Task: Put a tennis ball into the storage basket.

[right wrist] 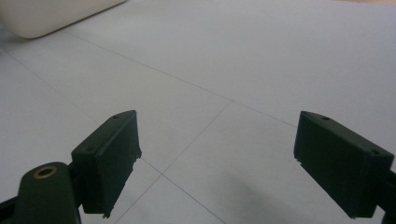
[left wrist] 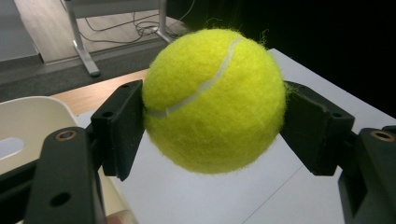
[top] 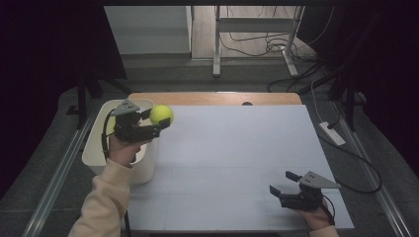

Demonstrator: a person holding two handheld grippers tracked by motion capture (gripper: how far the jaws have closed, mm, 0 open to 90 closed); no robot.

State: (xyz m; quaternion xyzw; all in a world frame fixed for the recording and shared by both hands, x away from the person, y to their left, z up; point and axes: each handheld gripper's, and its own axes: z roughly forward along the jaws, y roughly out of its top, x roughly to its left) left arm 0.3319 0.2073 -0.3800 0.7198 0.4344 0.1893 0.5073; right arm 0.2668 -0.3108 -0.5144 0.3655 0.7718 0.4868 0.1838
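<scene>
1. Yellow-green felt with a pale seam is what's clamped in the left gripper (left wrist: 212, 116): a tennis ball (left wrist: 214, 100), pressed on from both sides by the black jaws, as seen up close in the left gripper view.
2. From the high view, the tennis ball (top: 161, 114) is held up in the air at the left gripper (top: 163, 120), right by the far right corner of the white bin (top: 96, 153), about over the line where the bin meets the white table (top: 237, 163). It isn't touching either one.
3. The left hand (top: 122, 148) is wrapped around the gripper's body, with a cream sleeve (top: 104, 202) coming in from the bottom edge. The grey three-cornered plate is seen on top of the gripper, over the bin.
4. The bin's pale rim (left wrist: 32, 112) is also caught at the lower left of the left gripper view, below and behind the ball.
5. The right gripper (top: 282, 183) is parked near the front right of the table, well apart from the ball. Its jaws are spread wide with nothing between them, which is confirmed in the right gripper view (right wrist: 217, 158), where just bare tabletop (right wrist: 243, 70) is seen through the gap.
6. A strip of wood (top: 212, 98) is visible along the table's far edge.
</scene>
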